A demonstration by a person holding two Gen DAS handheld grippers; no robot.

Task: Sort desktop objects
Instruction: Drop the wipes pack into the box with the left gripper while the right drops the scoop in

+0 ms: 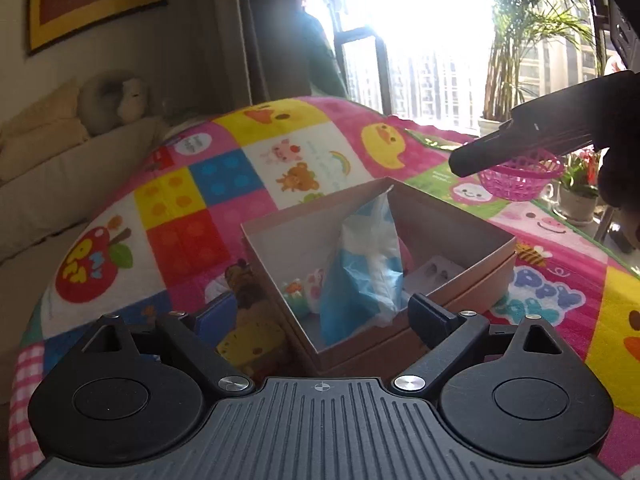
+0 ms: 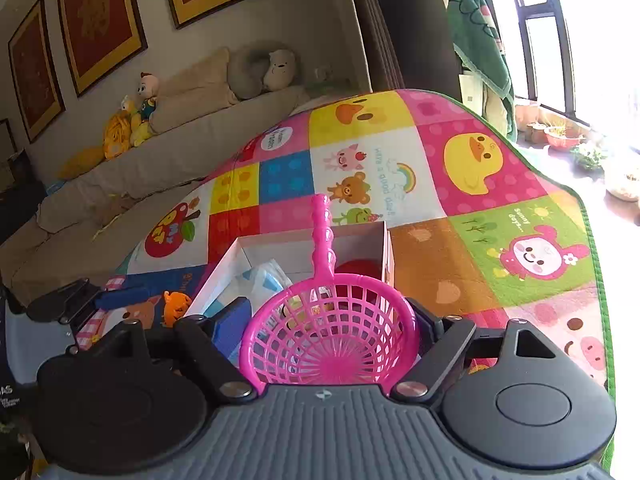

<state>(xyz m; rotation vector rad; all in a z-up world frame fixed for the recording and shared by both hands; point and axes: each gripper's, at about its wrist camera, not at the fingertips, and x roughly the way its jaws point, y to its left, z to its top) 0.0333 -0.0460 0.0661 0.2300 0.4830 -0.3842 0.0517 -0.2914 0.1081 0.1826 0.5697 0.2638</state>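
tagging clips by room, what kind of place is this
Most likely a home living room: a beige sofa with stuffed toys, framed pictures on the wall, and a cartoon-print cloth covering the table under the sorting box.

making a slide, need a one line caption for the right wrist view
Right gripper holds a pink strainer above the open box on a cartoon mat.
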